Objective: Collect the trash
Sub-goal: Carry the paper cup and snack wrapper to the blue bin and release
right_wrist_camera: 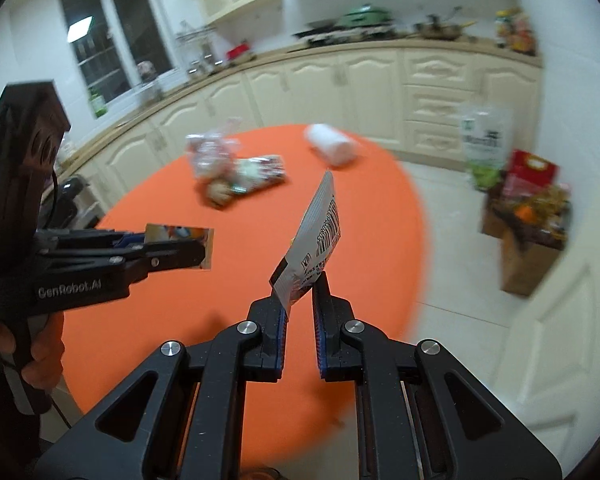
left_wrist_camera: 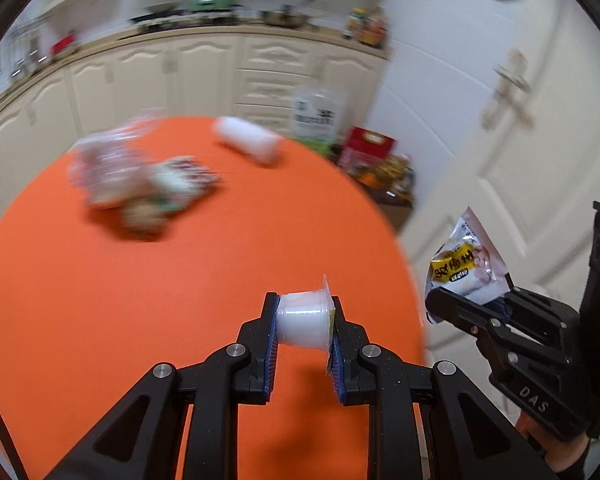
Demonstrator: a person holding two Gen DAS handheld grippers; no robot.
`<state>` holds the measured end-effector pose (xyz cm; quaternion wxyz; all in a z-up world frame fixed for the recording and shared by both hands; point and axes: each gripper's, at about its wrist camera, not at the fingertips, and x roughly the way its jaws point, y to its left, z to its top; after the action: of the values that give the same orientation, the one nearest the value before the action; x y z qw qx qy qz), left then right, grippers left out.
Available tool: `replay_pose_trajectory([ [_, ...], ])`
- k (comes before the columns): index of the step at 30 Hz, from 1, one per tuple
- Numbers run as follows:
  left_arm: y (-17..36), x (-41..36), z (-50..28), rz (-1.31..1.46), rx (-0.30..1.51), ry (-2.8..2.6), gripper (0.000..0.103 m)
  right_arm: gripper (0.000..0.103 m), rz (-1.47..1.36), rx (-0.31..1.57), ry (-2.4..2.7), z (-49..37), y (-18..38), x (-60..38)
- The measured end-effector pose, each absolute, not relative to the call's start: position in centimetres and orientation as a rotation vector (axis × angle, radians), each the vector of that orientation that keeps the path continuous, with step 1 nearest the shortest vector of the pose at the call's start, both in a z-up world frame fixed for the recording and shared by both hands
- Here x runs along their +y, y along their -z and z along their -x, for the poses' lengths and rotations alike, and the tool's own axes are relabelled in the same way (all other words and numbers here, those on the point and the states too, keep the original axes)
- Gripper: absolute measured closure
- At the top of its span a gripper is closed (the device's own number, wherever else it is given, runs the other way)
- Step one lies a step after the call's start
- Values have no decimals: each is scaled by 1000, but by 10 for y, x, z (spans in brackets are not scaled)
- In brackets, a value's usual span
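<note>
**Both grippers loaded, grips thin**

Left gripper point(left_wrist_camera: 305, 322) fingers clamp a small white cup point(left_wrist_camera: 305, 323) above the orange tabletop point(left_wrist_camera: 180, 300). Right gripper point(right_wrist_camera: 301, 296) pinches only a snack wrapper point(right_wrist_camera: 314, 240) corner; the wrapper may slip out while carried. More trash point(left_wrist_camera: 140, 184) remains on the tabletop.

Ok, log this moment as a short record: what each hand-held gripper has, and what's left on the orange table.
left hand-held gripper: shut on small white plastic cup, held sideways
right hand-held gripper: shut on snack wrapper
surface: orange table
left on table: blurred pile of wrappers; white roll lying on its side
</note>
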<state>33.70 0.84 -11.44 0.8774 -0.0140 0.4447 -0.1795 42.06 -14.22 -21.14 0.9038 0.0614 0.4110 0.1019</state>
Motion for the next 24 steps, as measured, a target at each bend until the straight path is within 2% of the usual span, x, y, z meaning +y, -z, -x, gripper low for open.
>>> replay_pose_trajectory([
  [9,165,-181,-325,-193,999,566,85,91,-115,907,70,-345,231,-256],
  [18,253,-281,-361,-279,1189,605,84,91,-158,1061,191,-332,308,-318],
  [20,270,-297,-369,-304,1232,604,79,91,-181,1078,197,-333,320,-327],
  [24,287,-311,-389,-338,1246,580,45,91,-215,1105,199,-338,340,-338],
])
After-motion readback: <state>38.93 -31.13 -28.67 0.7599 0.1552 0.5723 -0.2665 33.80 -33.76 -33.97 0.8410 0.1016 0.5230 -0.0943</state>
